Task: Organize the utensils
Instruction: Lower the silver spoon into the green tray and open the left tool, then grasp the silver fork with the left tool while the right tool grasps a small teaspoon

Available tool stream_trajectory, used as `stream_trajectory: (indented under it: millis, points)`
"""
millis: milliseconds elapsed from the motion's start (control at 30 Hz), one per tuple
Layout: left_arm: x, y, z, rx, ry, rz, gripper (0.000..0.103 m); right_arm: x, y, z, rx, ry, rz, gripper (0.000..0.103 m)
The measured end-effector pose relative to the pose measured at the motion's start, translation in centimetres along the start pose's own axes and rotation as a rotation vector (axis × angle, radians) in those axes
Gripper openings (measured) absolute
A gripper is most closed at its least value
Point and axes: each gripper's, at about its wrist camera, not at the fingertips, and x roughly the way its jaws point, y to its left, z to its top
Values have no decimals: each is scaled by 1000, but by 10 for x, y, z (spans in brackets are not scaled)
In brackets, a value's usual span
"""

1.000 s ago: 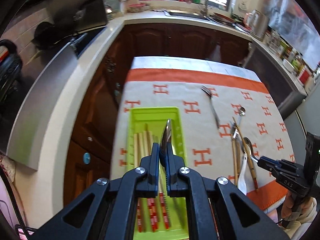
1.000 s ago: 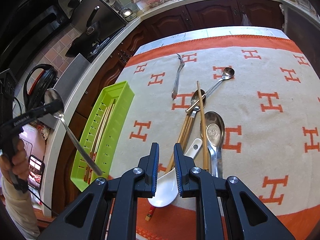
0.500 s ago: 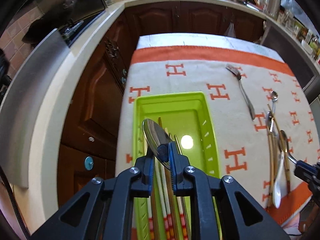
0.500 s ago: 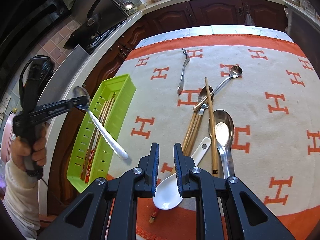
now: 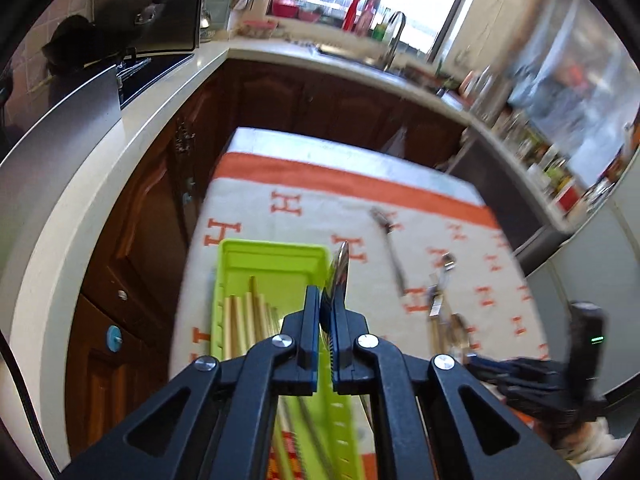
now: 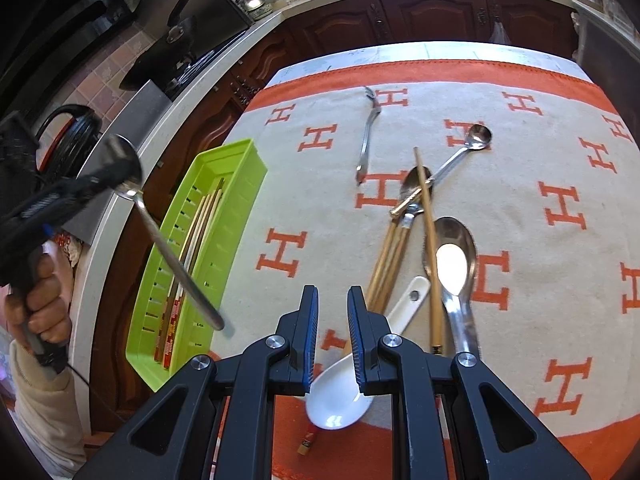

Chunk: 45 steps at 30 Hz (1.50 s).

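Observation:
My left gripper (image 5: 328, 300) is shut on a metal spoon (image 5: 338, 270) near its bowl, above the green tray (image 5: 272, 254). In the right wrist view that spoon (image 6: 176, 258) slants handle-down over the tray (image 6: 240, 184), which holds several chopsticks (image 6: 200, 220). My right gripper (image 6: 333, 300) is open and empty, low over a white ceramic spoon (image 6: 352, 392). On the cloth lie wooden chopsticks (image 6: 430, 248), a large metal spoon (image 6: 454, 260), a small spoon (image 6: 476, 138), another spoon (image 6: 414, 184) and a fork (image 6: 366, 136).
The table carries a white cloth with orange H marks (image 6: 560, 208). Dark wooden cabinets (image 5: 320, 104) and a pale countertop (image 5: 132, 128) with a stove stand left and behind. The tray sits at the table's left edge.
The left gripper with the spoon has tilted up and shifted; the spoon's handle has swung back over the tray. The right gripper has barely moved.

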Motion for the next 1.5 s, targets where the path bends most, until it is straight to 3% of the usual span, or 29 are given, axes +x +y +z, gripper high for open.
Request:
stream_trajectory:
  millis: [167, 300, 500, 733, 1000, 1067, 1200, 1367, 1500]
  points:
    - [-36, -5, -2, 5, -47, -42, 1, -1, 12, -2, -28, -3, -6, 15]
    - [-53, -2, -4, 24, -32, 5, 1, -4, 18, -3, -35, -8, -8, 15]
    - [-49, 14, -3, 38, 11, 120, 2, -5, 29, -6, -57, -5, -4, 15]
    - [-5, 25, -14, 80, 128, 214, 2, -4, 27, -6, -48, -3, -10, 15]
    - [62, 25, -29, 61, 234, 234, 3, 5, 21, -1, -31, 8, -20, 15]
    - [69, 21, -30, 65, 236, 241, 11, 7, 17, 1, -21, 9, -26, 15]
    - [73, 15, -30, 50, 224, 266, 53, 11, 10, 7, -1, 13, -37, 15]
    - [65, -4, -21, 52, 173, 267, 59, 10, -2, 22, 22, -1, -56, 15]
    - [68, -28, -6, 49, 147, 221, 61, 3, -19, 46, 70, -31, -74, 15]
